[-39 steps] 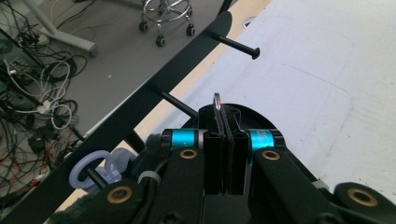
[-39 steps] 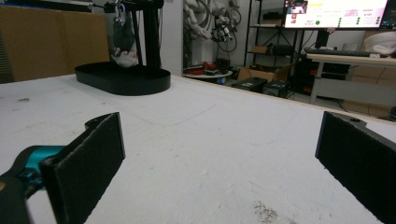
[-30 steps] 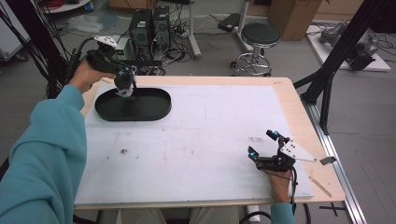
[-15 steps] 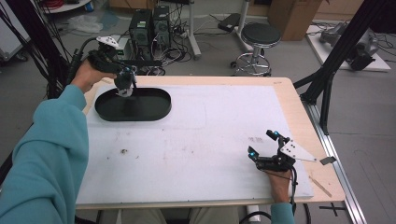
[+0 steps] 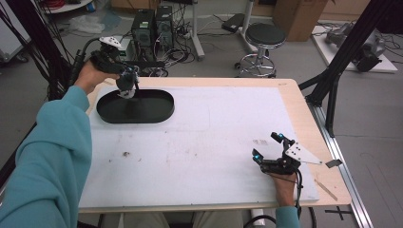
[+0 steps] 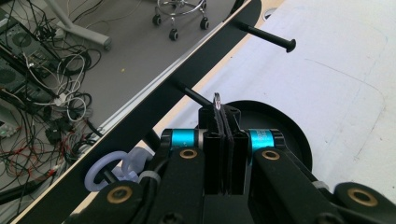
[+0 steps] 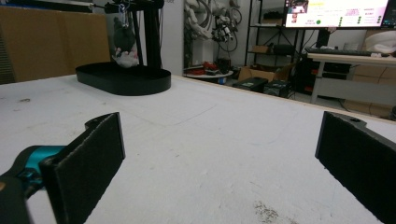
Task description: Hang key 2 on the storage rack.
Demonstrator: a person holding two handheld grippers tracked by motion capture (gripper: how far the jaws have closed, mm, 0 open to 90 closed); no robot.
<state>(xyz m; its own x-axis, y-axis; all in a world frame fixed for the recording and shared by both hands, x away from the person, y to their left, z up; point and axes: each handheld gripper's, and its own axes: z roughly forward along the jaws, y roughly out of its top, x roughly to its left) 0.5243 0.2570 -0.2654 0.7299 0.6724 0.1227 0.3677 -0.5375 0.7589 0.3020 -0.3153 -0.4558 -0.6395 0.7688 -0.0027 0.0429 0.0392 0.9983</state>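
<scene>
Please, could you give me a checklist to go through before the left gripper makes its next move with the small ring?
1. Left gripper shut on the small ring: ok, the ring sticks out at the jaw tips.
2. Hanging item under that gripper is over the black tray: ok.
3. Hanging item is free of the tray: cannot tell.
4. Nearest peg is bare: ok, as far as it shows.
5. Ring is lined up with that peg: cannot tell, the jaws hide the peg's end.
6. Right gripper is open and far from the tray, low over the table: ok.
</scene>
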